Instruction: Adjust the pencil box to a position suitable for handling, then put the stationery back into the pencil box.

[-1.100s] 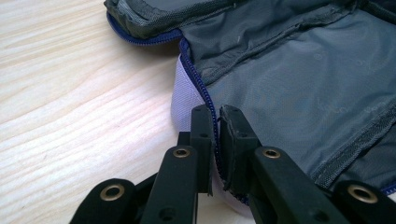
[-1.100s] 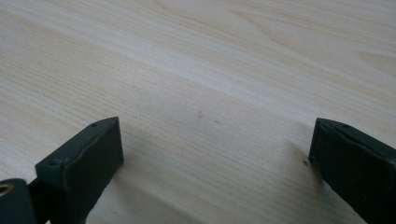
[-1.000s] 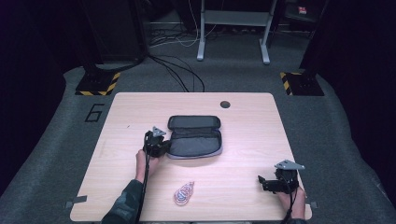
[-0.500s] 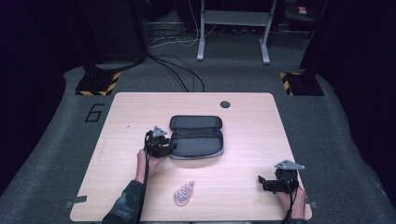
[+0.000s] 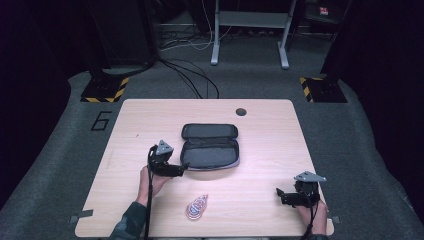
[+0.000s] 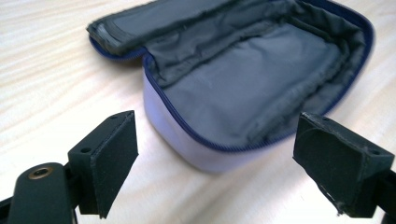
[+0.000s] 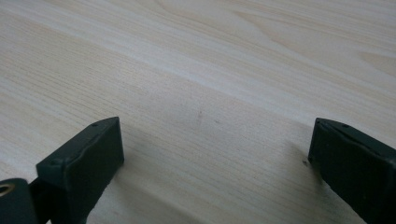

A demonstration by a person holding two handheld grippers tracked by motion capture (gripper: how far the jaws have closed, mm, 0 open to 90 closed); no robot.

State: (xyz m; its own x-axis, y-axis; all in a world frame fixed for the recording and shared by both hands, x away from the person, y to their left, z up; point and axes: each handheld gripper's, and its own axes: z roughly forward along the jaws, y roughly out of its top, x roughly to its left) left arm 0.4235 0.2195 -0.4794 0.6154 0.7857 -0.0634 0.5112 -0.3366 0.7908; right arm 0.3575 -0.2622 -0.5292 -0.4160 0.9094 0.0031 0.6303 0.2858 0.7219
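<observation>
Light wooden table (image 5: pixel 270 150), open grey pouch (image 5: pixel 210 152), small coiled item (image 5: pixel 197 207)

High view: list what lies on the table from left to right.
left gripper → coiled cable bundle → open pouch → table's cable hole → right gripper

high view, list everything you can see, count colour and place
table: one, light wood, centre of the room
pouch: one, grey with blue zip, lid open, table centre
small coiled item: one, pinkish, near edge of the table, too small to identify
hole: one, dark, far side of the table
floor mat: grey, under the table, marked 6
left gripper: one, black, open, fingers at the pouch's near left end
right gripper: one, black, open, near right corner over bare wood
</observation>
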